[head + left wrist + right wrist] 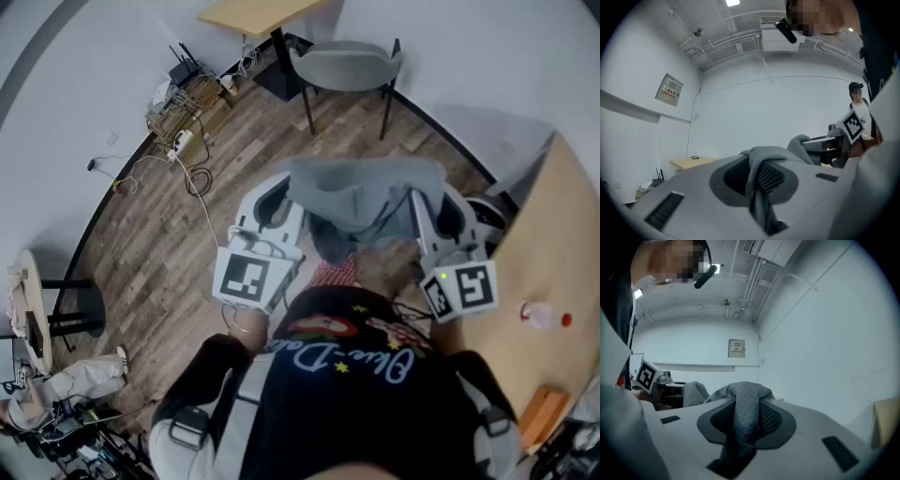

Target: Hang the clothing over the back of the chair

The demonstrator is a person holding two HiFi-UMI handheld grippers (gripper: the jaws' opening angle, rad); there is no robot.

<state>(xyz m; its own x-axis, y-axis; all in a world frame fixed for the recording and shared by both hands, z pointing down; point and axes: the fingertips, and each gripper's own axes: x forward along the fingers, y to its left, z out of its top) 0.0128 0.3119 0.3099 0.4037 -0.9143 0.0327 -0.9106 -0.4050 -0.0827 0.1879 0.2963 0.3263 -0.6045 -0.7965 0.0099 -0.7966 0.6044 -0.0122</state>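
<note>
"While the head view looks steeply down, how much of the grey clothing (361,199) can you actually make out?"

"Only its upper stretch, spread level in front of the wearer. Its lower part drops behind the person's black shirt (356,394) and is lost there, so I can't tell what kind of garment it is. Both hands are hidden as well, tucked under the marker cubes (246,278)."

"And the jaw tips?"

"From above, cloth drapes over them. The gripper views settle it. The left gripper (757,178) is clenched on a thin fold of the grey fabric, pinched between its ribbed pads, with a loose end trailing down toward the camera. The right gripper (743,420) grasps a thicker bunch of the same cloth, so its jaws stand a little wider, with a pad on either side of the bunch."

"So where does the clothing sit relative to them?"

"Between the two, held at its left and right ends in the air above the wood floor (159,253), hanging lower in the middle."

"The chair?"

"The chair (347,66) stands at the top of the head view, well apart from the clothing, near a small table (258,14) that the frame's edge cuts off."
</note>
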